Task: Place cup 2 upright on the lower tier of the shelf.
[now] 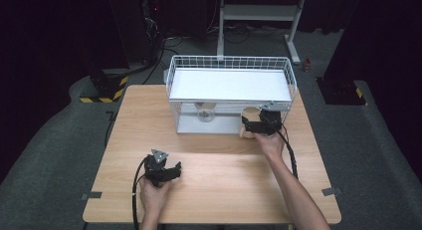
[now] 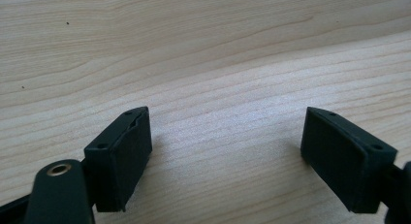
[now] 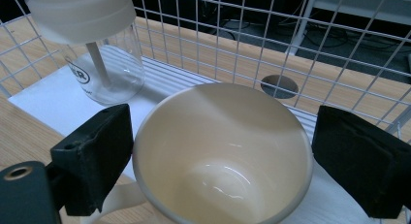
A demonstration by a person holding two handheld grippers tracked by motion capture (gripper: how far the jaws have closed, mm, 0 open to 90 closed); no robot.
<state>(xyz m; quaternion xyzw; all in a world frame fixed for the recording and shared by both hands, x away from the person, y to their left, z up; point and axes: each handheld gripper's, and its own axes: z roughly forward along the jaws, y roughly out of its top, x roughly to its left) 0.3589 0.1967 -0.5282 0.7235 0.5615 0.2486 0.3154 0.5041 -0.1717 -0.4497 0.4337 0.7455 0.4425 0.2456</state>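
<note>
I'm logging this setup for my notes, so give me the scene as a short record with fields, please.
surface: wooden table
rack: white wire rack at the far side of the table, two levels
mug: cream mug, empty, at the lower shelf's edge
glass: clear glass with white lid, on the lower shelf
right hand-held gripper: open, jaws either side of the mug, not touching
left hand-held gripper: open, empty, over bare table
</note>
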